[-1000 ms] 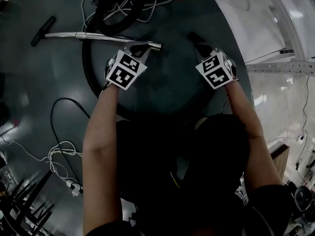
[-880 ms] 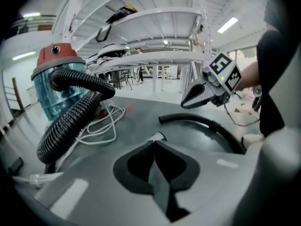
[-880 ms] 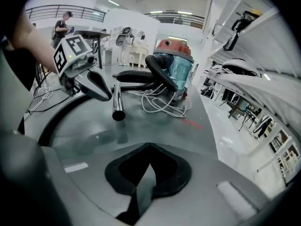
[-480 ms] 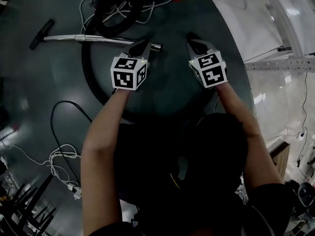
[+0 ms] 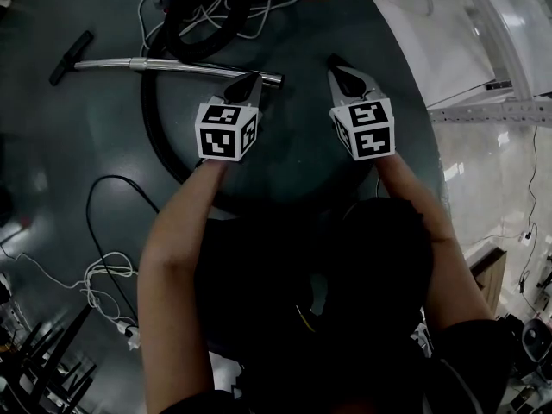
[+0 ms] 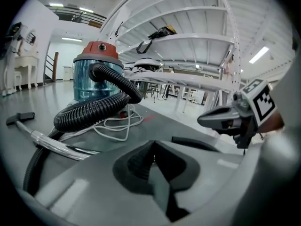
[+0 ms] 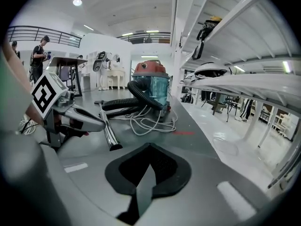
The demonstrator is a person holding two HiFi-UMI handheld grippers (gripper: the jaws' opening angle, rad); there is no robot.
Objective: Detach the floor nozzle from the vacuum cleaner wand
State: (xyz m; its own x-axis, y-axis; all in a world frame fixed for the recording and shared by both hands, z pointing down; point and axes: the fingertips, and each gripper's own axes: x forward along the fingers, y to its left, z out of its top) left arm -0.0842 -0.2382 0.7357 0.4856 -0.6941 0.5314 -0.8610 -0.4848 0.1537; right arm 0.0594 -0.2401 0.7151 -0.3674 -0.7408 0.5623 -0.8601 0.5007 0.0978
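Note:
The chrome wand (image 5: 172, 65) lies on the dark floor, with the black floor nozzle (image 5: 71, 56) at its far left end and its open end to the right. My left gripper (image 5: 252, 81) hovers shut and empty just beside that open end. My right gripper (image 5: 337, 64) is also shut and empty, further right and apart from the wand. In the left gripper view the wand (image 6: 56, 147) runs low at the left, with the nozzle (image 6: 19, 118) behind it. The right gripper view shows the wand (image 7: 109, 131) beside the left gripper (image 7: 91, 121).
The vacuum canister (image 6: 96, 74), red-lidded with a blue body, stands beyond the wand. Its black ribbed hose (image 5: 155, 119) loops round toward me. White cord (image 5: 276, 3) lies by the canister and more cables (image 5: 103, 231) lie at the left. White shelving (image 5: 483, 59) stands at the right.
Both grippers have rolled so that their marker cubes sit squarer. The right one has shifted slightly left and up. The wand and nozzle lie as before.

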